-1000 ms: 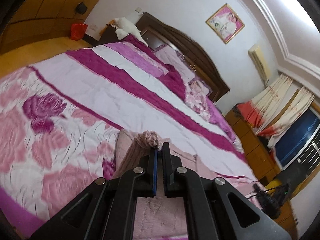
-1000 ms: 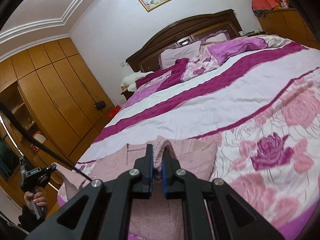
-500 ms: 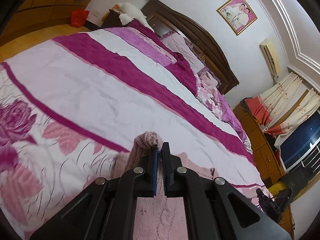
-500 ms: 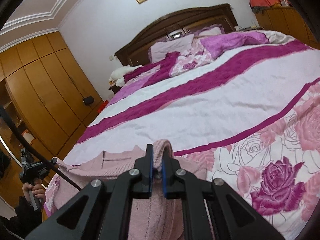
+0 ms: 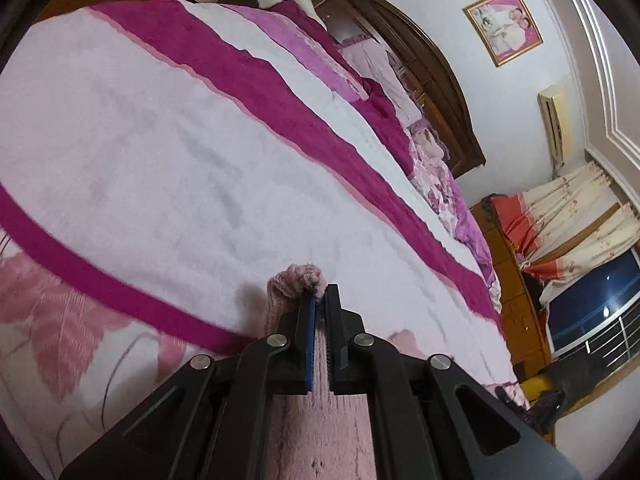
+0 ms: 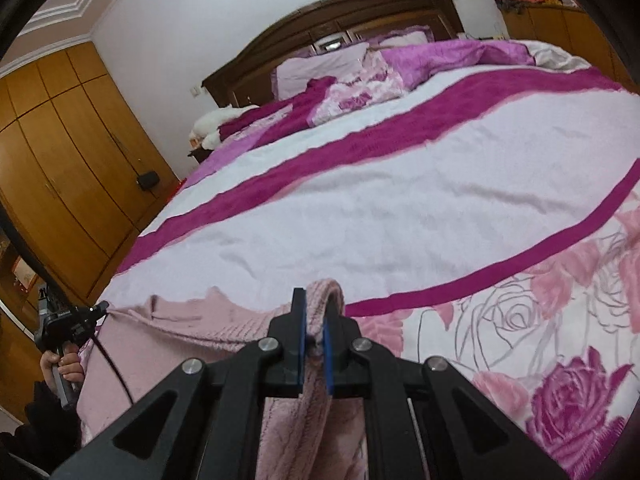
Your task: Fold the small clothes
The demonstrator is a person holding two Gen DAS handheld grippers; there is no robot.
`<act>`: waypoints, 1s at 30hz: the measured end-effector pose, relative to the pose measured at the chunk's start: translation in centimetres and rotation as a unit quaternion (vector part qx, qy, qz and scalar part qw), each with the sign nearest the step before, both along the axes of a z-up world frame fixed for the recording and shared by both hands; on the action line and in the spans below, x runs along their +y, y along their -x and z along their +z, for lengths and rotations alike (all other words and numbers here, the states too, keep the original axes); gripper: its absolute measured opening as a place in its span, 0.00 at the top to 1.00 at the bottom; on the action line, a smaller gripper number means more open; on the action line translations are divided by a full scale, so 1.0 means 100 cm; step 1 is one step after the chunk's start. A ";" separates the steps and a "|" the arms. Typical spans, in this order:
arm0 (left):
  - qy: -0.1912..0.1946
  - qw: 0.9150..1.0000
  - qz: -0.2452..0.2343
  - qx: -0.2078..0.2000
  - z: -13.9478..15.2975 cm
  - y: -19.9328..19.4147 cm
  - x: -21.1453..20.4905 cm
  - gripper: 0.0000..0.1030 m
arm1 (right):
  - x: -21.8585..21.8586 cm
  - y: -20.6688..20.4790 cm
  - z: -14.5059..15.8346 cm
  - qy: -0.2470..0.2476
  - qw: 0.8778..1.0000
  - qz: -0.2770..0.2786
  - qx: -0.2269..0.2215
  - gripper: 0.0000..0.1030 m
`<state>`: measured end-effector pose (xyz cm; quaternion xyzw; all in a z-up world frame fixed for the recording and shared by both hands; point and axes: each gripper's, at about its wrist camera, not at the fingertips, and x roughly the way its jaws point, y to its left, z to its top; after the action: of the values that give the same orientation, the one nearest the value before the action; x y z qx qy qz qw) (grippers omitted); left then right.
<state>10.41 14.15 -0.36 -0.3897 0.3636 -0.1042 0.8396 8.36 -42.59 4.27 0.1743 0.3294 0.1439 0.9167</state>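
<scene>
A pink knitted garment [image 6: 176, 344] is pinched at two places. Its bunched edge [image 5: 298, 278] is clamped between the blue-padded fingers of the left gripper [image 5: 319, 308], a knot of wool bulging just past the fingertips, and the rest of the knit is seen below the jaws. In the right wrist view a fold of the same garment is looped over and gripped by the right gripper [image 6: 313, 312], whose fingers are closed tight on it; from there the fabric is spread out to the left of the tool, flat on the bed. No brand, label or readable writing can be made out on the garment or the tools.

At the far left of the right wrist view the other handheld gripper [image 6: 70, 322] is seen at the garment's far edge, held by a hand [image 6: 66, 366], with a black cable [image 6: 112, 364] trailing from it across the knit.

Ahead of both tools lies the bedspread [image 6: 380, 208] — pale lilac with magenta bands, and rose prints on the part nearest the right gripper's right side. Further ahead, pillows [image 6: 320, 66] are stacked against a dark wooden headboard [image 6: 332, 16], and a white plush toy [image 6: 218, 122] is seen at the bed's far left corner. A wooden wardrobe [image 6: 68, 160] stands to the left. In the left wrist view a framed portrait [image 5: 503, 26] hangs on the wall, an air conditioner [image 5: 552, 120] beside it, and curtains [image 5: 576, 216] flank a dark window to the right.
</scene>
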 end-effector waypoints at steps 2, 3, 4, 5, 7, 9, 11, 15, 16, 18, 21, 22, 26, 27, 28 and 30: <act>-0.004 1.000 0.002 -0.006 0.002 -0.002 0.000 1.00 | 0.002 -0.006 -0.004 0.002 1.000 0.001 -0.004 0.94; -0.010 1.000 0.002 -0.012 0.003 -0.002 -0.001 1.00 | 0.004 -0.010 -0.004 0.005 1.000 0.001 -0.005 0.94; -0.011 1.000 0.001 -0.016 0.004 -0.003 -0.001 1.00 | 0.006 -0.012 -0.005 0.007 1.000 0.003 -0.006 0.94; -0.010 1.000 0.001 -0.019 0.005 -0.004 -0.001 1.00 | 0.007 -0.014 -0.004 0.008 1.000 0.004 -0.010 0.94; 0.000 1.000 -0.009 -0.020 0.004 -0.008 -0.002 1.00 | 0.008 -0.021 -0.002 0.007 1.000 0.003 -0.013 0.94; 0.006 1.000 -0.028 0.004 0.002 -0.018 -0.001 1.00 | 0.006 -0.030 -0.002 0.015 1.000 -0.021 0.001 0.92; 0.008 0.999 -0.019 0.030 0.004 -0.016 0.005 1.00 | 0.003 -0.034 -0.001 0.041 0.996 -0.079 0.010 0.80; -0.079 0.996 -0.019 -0.036 0.044 0.045 -0.005 0.66 | 0.004 -0.011 0.001 0.067 0.994 -0.087 0.011 0.42; -0.112 0.993 -0.024 -0.043 0.053 0.059 -0.012 0.64 | 0.007 0.000 0.003 0.078 0.993 -0.085 0.010 0.42; -0.174 0.983 -0.034 -0.047 0.065 0.088 -0.031 0.60 | 0.013 0.021 0.007 0.103 0.991 -0.085 0.018 0.41; -0.246 0.969 -0.022 0.000 0.060 0.125 -0.058 0.59 | 0.015 0.053 0.004 0.110 0.989 -0.092 0.035 0.32; -0.256 0.966 -0.022 0.020 0.053 0.134 -0.063 0.59 | 0.017 0.065 -0.001 0.107 0.989 -0.085 0.051 0.31; -0.251 0.964 -0.009 0.093 0.019 0.159 -0.069 0.60 | 0.016 0.088 -0.012 0.054 0.994 -0.070 0.069 0.31; -0.235 0.968 0.005 0.092 0.013 0.166 -0.064 0.60 | 0.016 0.091 -0.013 0.043 0.995 -0.061 0.065 0.31; -0.211 0.974 0.019 0.086 0.010 0.173 -0.057 0.60 | 0.018 0.091 -0.014 0.041 0.996 -0.052 0.059 0.31; -0.151 0.984 0.038 0.081 0.007 0.181 -0.043 0.60 | 0.021 0.085 -0.018 0.046 0.996 -0.047 0.055 0.32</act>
<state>-7.68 9.87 0.33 -0.2791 0.4274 0.0156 0.8598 -0.16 -40.51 2.49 0.1555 0.3772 0.0756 0.9099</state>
